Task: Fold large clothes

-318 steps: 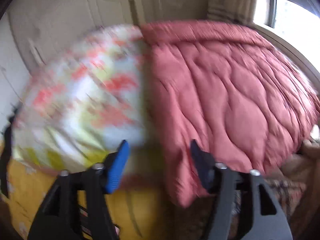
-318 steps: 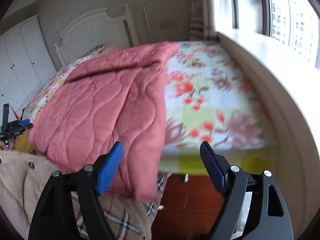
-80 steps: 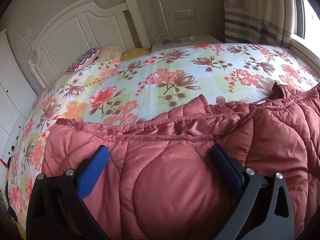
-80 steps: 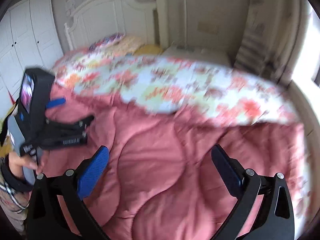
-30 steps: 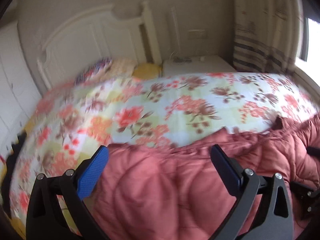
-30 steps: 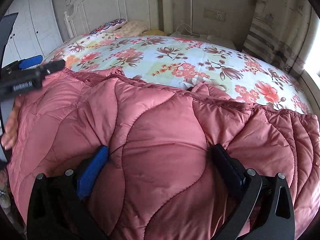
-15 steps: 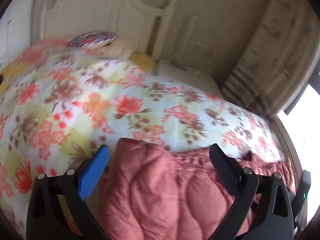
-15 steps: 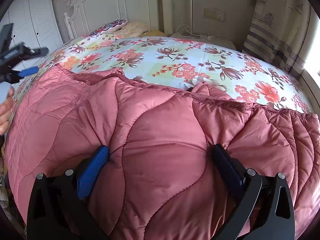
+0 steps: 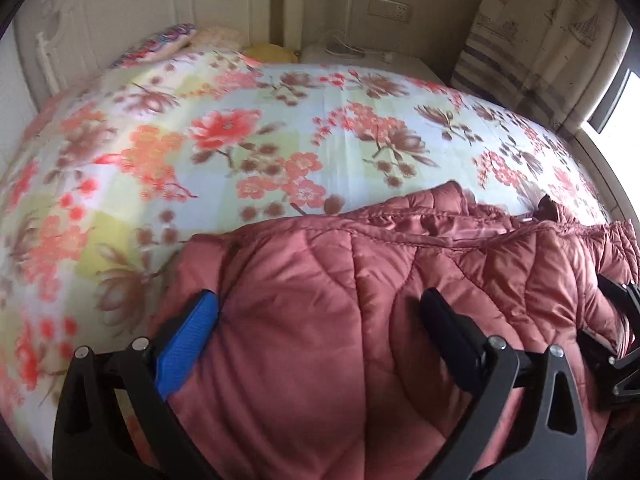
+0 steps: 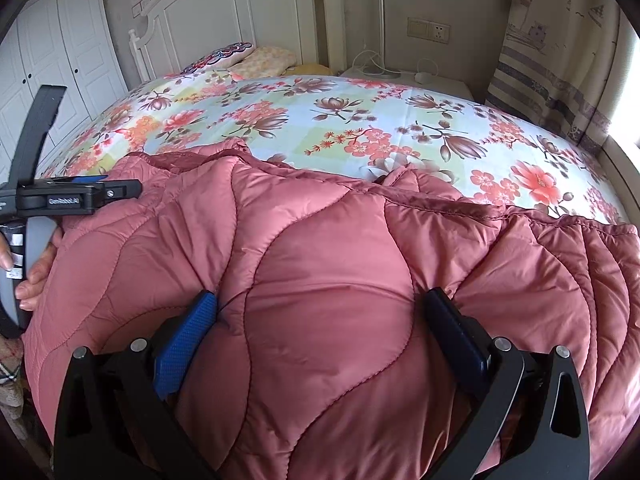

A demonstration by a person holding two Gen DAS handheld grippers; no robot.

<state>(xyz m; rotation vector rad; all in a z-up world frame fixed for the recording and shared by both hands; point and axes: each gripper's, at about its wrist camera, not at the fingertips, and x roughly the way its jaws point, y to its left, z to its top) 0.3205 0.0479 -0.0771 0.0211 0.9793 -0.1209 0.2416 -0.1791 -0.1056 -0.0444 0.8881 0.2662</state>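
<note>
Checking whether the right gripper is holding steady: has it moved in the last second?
No. The right gripper stays put: headboard and wall socket sit unchanged, jaws open astride the pink quilted coat.

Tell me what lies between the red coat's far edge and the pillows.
Only bare floral sheet lies between the coat and the pillows, clearest in the right wrist view.

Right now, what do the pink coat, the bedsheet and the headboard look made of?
Pink coat: smooth synthetic shell, likely nylon or polyester, over puffy filling; slight sheen, wavy quilted stitching.
Bedsheet: matte woven fabric, probably cotton or a blend; printed flowers, no shine.
Headboard: rigid panels painted white, looks like wood or board; what lies under the paint cannot be told.
</note>
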